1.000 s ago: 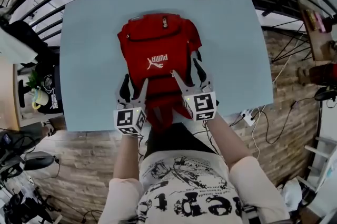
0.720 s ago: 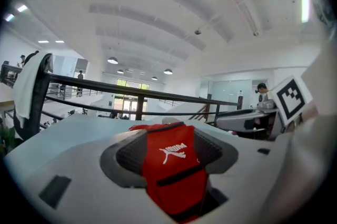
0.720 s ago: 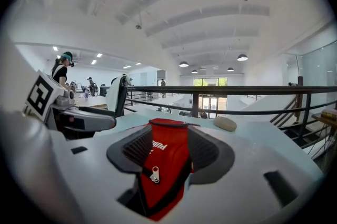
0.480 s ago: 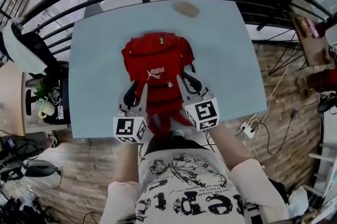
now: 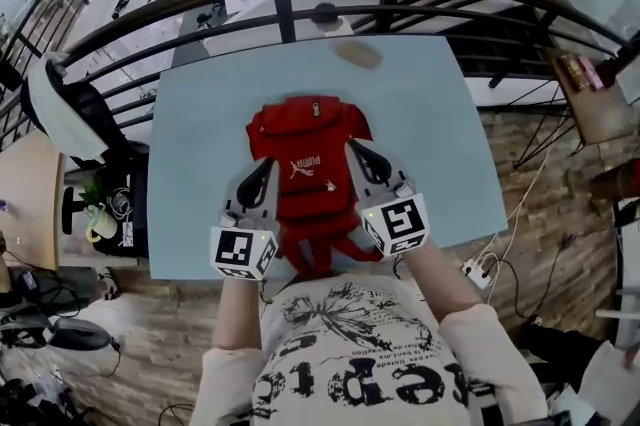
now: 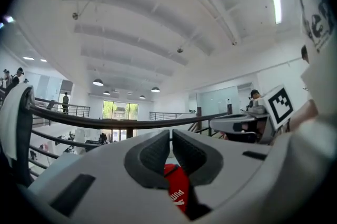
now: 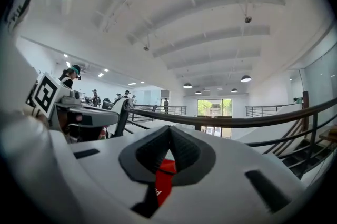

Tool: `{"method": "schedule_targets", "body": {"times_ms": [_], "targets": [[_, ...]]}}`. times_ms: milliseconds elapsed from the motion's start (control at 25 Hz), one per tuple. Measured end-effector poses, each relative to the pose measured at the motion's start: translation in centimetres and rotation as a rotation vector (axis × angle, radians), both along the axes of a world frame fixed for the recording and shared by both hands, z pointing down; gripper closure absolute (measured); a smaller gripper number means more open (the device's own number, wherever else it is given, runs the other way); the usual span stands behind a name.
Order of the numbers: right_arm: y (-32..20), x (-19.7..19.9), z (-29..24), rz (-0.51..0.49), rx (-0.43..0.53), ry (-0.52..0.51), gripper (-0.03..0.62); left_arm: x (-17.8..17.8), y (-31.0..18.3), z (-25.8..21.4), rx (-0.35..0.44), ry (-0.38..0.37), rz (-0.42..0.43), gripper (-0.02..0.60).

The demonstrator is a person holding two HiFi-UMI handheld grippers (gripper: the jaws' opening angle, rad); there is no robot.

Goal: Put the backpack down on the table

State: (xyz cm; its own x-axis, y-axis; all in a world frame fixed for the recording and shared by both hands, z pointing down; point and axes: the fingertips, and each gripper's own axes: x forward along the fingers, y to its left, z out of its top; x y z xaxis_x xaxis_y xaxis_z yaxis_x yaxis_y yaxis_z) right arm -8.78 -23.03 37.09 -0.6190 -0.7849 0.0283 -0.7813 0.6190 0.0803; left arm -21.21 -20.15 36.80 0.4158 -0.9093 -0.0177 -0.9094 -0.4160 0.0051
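Behind backpack (image 5: 305, 159), brown object (image 5: 358, 54), curved railing (image 5: 284, 14)

One backpack, one table, two grippers.
One red backpack (image 5: 305, 154) lies on the single pale blue table (image 5: 440, 144), and one small brown oval thing (image 5: 358, 55) sits by the table's far edge. Of the two grippers, the left gripper (image 5: 262, 172) and the right gripper (image 5: 362, 159) each have two jaws, closed together. Each carries one marker cube: the left cube (image 5: 243, 252) and the right cube (image 5: 396, 225). One dark railing (image 5: 285, 12) curves beyond.
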Motion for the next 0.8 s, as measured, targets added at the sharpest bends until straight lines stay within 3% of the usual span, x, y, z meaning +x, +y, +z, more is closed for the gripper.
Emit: {"method": "schedule_targets", "body": {"times_ms": [320, 560, 800], "targets": [[-0.1, -0.2, -2.9, -0.026, 0.069, -0.025, 0.602, -0.3, -0.5, -3.2, 0.033, -0.018, -0.021, 0.559], [-0.4, -0.1, -1.3, -0.015, 0.012, -0.011, 0.602, 0.0, -0.7, -2.5, 0.027, -0.009, -0.002, 0.558], [-0.9, 0.3, -1.5, 0.002, 0.029, 0.007, 0.602, 0.2, -1.2, -2.3, 0.041, -0.01, -0.005, 0.558]]}}
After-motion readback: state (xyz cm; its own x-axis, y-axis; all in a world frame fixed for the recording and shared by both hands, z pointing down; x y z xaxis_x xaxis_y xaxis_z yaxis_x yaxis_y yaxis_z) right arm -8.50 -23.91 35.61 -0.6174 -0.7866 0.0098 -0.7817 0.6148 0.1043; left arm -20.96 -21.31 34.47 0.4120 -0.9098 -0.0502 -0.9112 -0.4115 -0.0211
